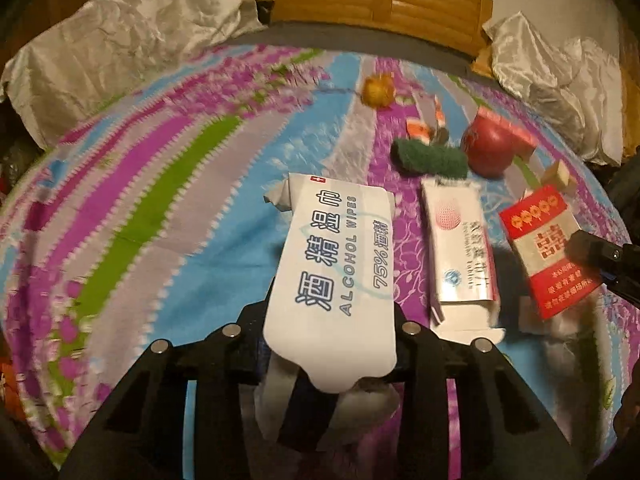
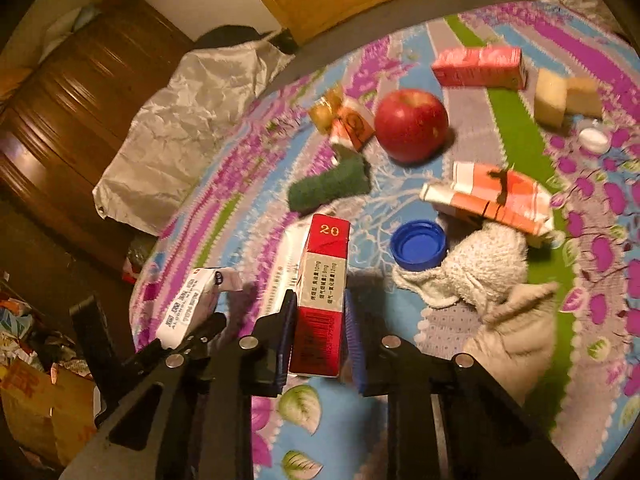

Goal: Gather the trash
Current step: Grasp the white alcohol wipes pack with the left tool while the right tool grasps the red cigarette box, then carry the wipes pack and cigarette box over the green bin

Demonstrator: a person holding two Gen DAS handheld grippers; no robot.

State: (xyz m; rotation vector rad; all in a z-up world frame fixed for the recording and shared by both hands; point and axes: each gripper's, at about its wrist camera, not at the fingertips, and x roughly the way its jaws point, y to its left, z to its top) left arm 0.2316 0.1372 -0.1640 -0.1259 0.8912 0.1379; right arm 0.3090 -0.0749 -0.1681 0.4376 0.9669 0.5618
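Gripping a flat wipes pack (image 1: 336,264), the left gripper (image 1: 330,340) has its fingers clamped on the pack's near end, so most of the pack juts forward past the fingertips, unsupported. The right gripper (image 2: 320,336) pinches a red cigarette box (image 2: 322,296) by its lower half, one blue pad on each narrow side, the box standing upright between them with its top well beyond the tips. Both pieces look lifted off the bedspread (image 1: 160,200).

Judging by this, the pack is the weaker hold: it is slick, thin and soft, held only at one edge, so a quick swing could make it fold or slide out. The box is light card; too hard a squeeze may crush it, and it could then tip sideways out of the pads.

Beyond the right fingers lie a blue cap (image 2: 418,244), a green scrubber (image 2: 328,186) and an apple (image 2: 412,124); ahead of the left fingers, to the right, lies a white box (image 1: 460,248). A low sweep could knock these about. The apple may not be trash at all.
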